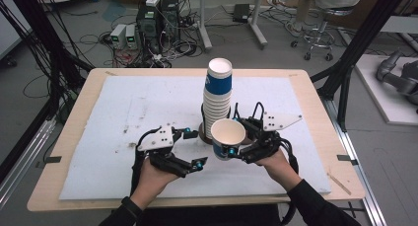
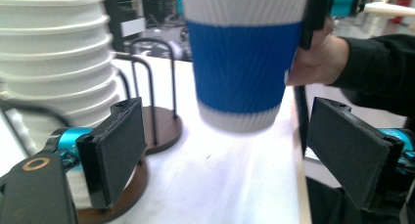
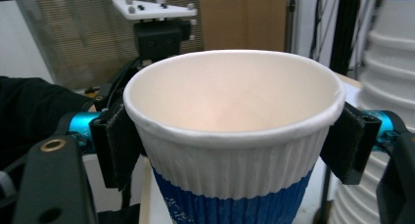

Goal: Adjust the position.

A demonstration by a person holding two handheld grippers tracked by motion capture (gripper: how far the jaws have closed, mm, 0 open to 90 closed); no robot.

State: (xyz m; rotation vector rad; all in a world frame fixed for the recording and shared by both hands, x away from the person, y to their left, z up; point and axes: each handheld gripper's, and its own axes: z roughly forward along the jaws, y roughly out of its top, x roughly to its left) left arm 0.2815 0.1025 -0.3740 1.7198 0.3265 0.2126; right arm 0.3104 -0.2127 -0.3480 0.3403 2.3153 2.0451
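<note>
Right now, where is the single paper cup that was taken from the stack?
In the high view, the single cup is held upright by the right gripper, lifted just in front of the tall cup stack, to the right of the open left gripper.

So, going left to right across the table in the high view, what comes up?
Left tongs → single blue-and-white paper cup → right tongs. The tall stack of paper cups stands behind the single cup, so I leave it out of the order.

No legible text anywhere. The cup [image 3: 230, 136] in my right gripper [image 1: 245, 138] has faint white marks on its blue band, lower centre, too blurred to read.
</note>
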